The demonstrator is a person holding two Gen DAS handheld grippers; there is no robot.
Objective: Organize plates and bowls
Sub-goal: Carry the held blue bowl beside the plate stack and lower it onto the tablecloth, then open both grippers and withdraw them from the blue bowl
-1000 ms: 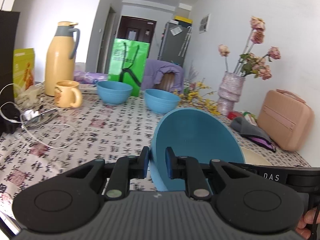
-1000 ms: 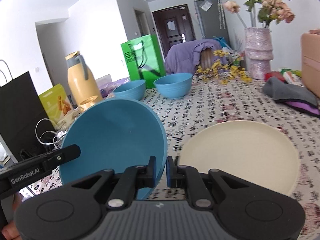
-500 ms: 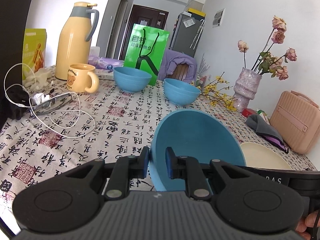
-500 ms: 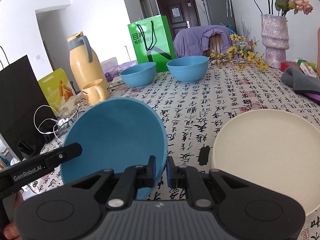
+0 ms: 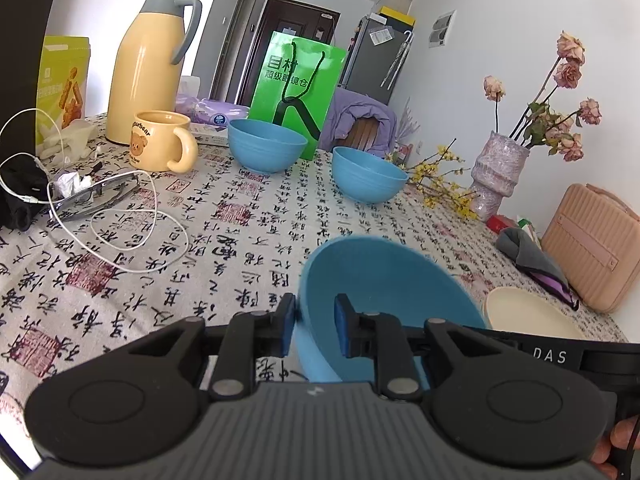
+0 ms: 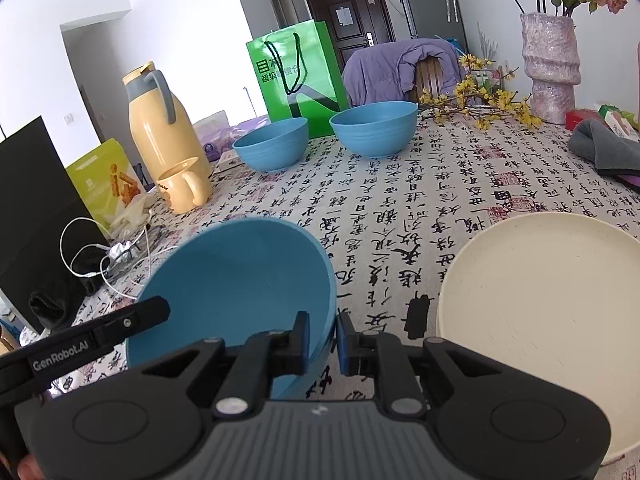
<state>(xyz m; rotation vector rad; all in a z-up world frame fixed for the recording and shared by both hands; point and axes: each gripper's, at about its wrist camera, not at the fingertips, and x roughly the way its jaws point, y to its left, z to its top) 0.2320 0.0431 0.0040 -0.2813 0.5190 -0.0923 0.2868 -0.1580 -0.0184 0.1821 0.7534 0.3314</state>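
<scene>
**benchwatcher:** Both tools have dropped lower with the blue bowl (image 5: pixel 384 300) since the earlier frames, and the cream plate (image 6: pixel 540 320) now sits closer on the right. Left tool (image 5: pixel 311 326) and right tool (image 6: pixel 323 340) each straddle opposite sides of the bowl's rim. Jaws on both are opening right now with the rim still between them. On the left one there's a visible gap beside the wall, so I'd say the grip is letting go. The bowl is tilted, near edge of the bench (image 5: pixel 240 240), just left of the plate.

**stackfan:** So what does the next move hinge on?

**benchwatcher:** My guess: the two other blue bowls (image 6: pixel 376 128) sit at the far end, straight ahead of the tools, by the green bag (image 5: pixel 298 88). Stacking means carrying this one away from us toward them. The plate lies nearest the right tool.

**stackfan:** Any readable text?

**benchwatcher:** "GenRobot.AI" on the left tool's arm in the right view, "DAS" on the other. The green bag has Chinese characters, 目村 on top. The yellow mug (image 5: pixel 160 140) has a bear and small lettering I can't make out.
</scene>
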